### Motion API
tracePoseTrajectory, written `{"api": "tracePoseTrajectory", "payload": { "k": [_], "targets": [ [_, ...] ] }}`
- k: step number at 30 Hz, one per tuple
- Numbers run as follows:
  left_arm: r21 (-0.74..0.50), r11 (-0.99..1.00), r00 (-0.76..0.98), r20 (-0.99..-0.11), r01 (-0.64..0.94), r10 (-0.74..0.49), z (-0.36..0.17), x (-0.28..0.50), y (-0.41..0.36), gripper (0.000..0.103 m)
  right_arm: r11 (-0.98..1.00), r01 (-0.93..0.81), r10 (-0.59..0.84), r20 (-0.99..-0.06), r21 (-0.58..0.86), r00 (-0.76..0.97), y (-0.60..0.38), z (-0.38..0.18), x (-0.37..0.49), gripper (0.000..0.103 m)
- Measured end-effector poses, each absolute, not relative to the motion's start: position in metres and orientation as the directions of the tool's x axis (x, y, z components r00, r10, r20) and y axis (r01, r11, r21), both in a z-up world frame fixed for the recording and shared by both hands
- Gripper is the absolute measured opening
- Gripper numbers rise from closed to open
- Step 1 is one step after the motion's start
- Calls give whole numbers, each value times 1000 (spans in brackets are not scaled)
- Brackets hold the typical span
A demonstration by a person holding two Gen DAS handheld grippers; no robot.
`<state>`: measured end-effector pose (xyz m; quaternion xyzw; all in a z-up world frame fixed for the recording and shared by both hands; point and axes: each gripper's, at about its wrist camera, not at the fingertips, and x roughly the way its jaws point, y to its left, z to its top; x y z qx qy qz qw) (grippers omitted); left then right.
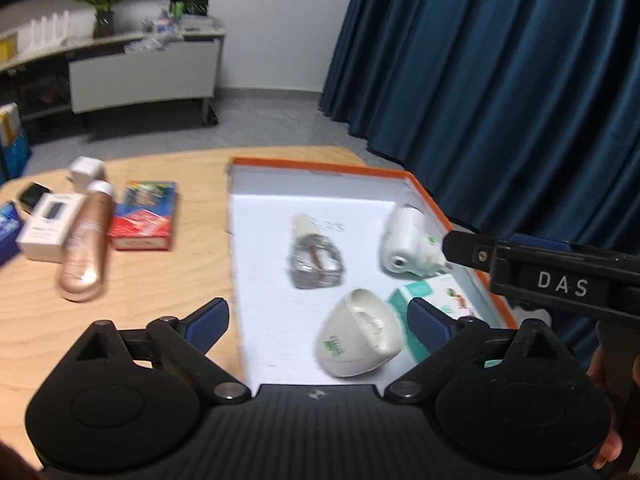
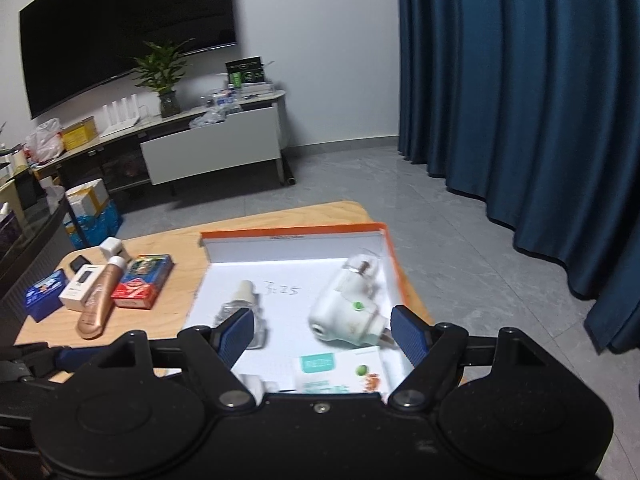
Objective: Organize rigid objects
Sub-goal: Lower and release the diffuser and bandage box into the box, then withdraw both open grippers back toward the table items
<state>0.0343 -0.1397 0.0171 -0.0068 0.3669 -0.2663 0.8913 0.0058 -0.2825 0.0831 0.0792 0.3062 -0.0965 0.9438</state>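
light wooden table (image 1: 132,320) fills the lower left of the left wrist view. on its right half sits a shallow white box with an orange rim (image 1: 424,190). grey tiled floor beyond, dark blue curtain (image 1: 500,80) over the right side. upper left: low media console (image 2: 208,152), potted green plant (image 2: 162,70), large dark wall screen (image 2: 120,28).

left gripper (image 1: 318,320) at the lower centre of its frame, above the near edge of the box, blue-padded fingers spread wide, nothing between them. right gripper (image 2: 322,330) at the lower centre of its view, likewise spread apart and empty, above the box's near right part; its black finger enters the left view from the right edge.

inside the box: clear glass bottle with pale cap (image 1: 314,256) at centre, white plastic plug-in device (image 1: 408,242) by the right wall, white rounded shell with green marking (image 1: 358,334) near front, teal-and-white carton (image 1: 436,294) front right.

outside, on the table at centre left: bronze tube with white cap (image 1: 86,240) lying on its side, just beside a red and blue carton (image 1: 144,216), white box (image 1: 52,226), white charger cube (image 1: 86,172), small black object (image 1: 34,196), blue box (image 2: 46,294).

writing: "das" on the right gripper body; handwritten "3:25" on the box floor. carton text too blurred to read.
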Motion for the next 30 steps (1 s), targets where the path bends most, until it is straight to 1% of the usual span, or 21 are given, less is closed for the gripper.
{"api": "tracePoseTrajectory", "payload": {
  "k": [8, 16, 22, 26, 27, 30],
  "targets": [
    [-173, 922, 663, -651, 345, -370, 18, 50, -75, 99, 982, 158, -61, -604, 108, 795, -251, 83, 18, 89],
    [-71, 964, 725, -645, 257, -240, 17, 73, -4, 99, 991, 84, -2, -611, 106, 792, -220, 81, 31, 89],
    [49, 960, 751, -634, 276, -184, 12, 106, 45, 99, 993, 55, 21, -620, 104, 785, -201, 78, 41, 89],
    [119, 940, 749, -640, 319, -173, 4, 133, 68, 100, 993, 46, 30, -623, 106, 781, -191, 76, 48, 89],
    [135, 933, 748, -640, 334, -176, 3, 140, 71, 102, 993, 47, 32, -624, 109, 780, -189, 75, 50, 89],
    [155, 912, 744, -637, 379, -201, -2, 159, 80, 103, 993, 49, 31, -630, 109, 776, -183, 73, 56, 89]
  ]
}}
